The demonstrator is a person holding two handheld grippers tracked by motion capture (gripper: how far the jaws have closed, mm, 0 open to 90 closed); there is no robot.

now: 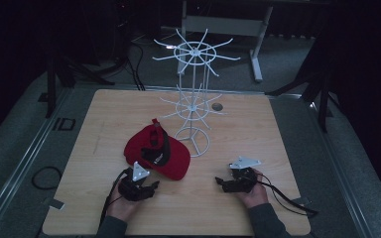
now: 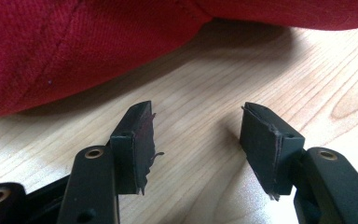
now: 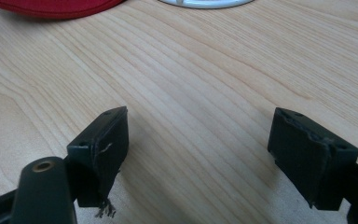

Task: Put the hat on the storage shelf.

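Near the middle of the worktop (image 1: 238, 124), slightly toward its left edge, lies a red cap (image 1: 156, 151) with its black-lined opening turned up and a strap arching over it. Just beside it, toward the far edge, stands a white wire rack (image 1: 193, 99) on a round base, with two tiers of spokes fanning out from its post. Close to the near edge, the left hand-held gripper (image 1: 153, 184) rests low over the wood, held in the person's left hand (image 1: 121, 206), its tip just short of the cap's near side. In the left gripper view its jaws stand apart with only bare wood between them, and the red cloth of the cap (image 2: 74, 46) lies just ahead of the pads without touching them. The right hand-held gripper (image 1: 220, 182) sits nearer the right edge, held in the right hand (image 1: 255, 193), well apart from the cap. In the right gripper view its jaws are spread wide over bare wood, with the cap's brim (image 3: 51, 7) and the rack's base ring (image 3: 205, 3) at the top edge.
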